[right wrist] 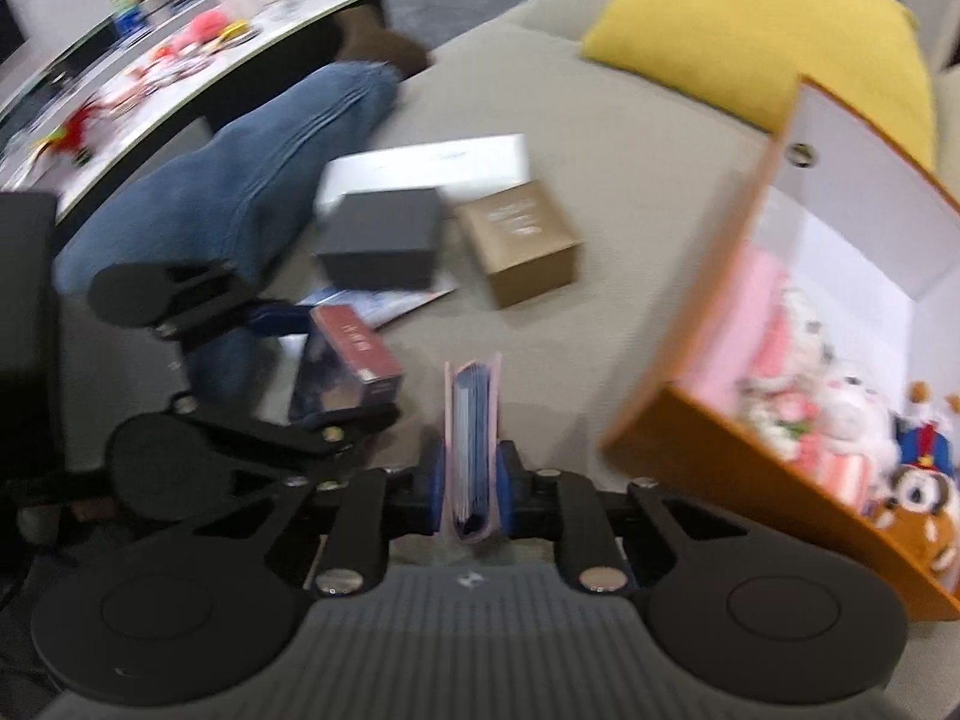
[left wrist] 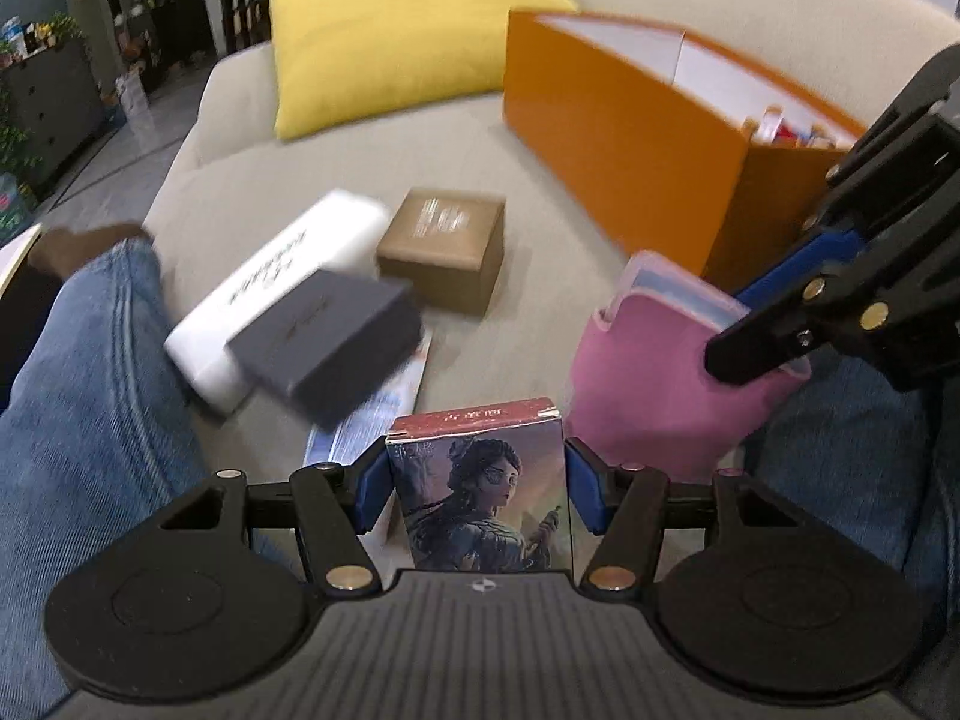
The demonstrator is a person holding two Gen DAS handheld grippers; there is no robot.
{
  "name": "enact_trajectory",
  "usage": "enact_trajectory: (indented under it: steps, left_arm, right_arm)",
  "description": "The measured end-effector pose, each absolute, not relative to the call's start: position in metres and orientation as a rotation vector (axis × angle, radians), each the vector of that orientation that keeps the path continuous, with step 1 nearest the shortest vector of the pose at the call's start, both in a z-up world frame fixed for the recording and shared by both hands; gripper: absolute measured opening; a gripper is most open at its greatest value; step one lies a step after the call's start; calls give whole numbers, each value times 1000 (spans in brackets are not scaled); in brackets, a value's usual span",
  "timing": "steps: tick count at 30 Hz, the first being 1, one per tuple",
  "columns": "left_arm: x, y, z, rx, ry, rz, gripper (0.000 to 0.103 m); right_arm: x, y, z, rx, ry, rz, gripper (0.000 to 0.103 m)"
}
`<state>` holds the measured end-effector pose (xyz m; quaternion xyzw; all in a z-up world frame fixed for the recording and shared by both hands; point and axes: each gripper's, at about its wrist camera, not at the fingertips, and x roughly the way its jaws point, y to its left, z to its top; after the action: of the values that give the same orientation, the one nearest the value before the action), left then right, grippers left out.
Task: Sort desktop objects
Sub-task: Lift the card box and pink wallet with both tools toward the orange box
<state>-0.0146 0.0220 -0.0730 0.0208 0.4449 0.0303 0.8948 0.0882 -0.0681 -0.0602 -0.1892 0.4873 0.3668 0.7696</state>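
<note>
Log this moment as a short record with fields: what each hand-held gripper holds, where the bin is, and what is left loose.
left hand-held gripper: shut on illustrated card box
right hand-held gripper: shut on pink card album, held edge-up
bin: orange box, open, plush toys inside
loose on sofa: brown box, dark grey box, white box
beneath the grey box: booklet
behind: yellow cushion
</note>
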Motion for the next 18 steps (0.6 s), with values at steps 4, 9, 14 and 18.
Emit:
enact_trajectory:
  steps: [4,9,14,18]
  left_arm:
    - [-22,28,-78,19,974,97,69]
    - [-26,29,-55,24,883,87,67]
    - [-17,15,-14,84,745,11,67]
    - [1,0,21,145,625,-70,67]
  right_arm:
    - [79,-65,-61,-418,1042,798,18]
    - [82,-79,-49,-361,1014,753,16]
    - [88,-111,-16,-232,973,720,16]
    - [90,-140,22,-139,901,691,16]
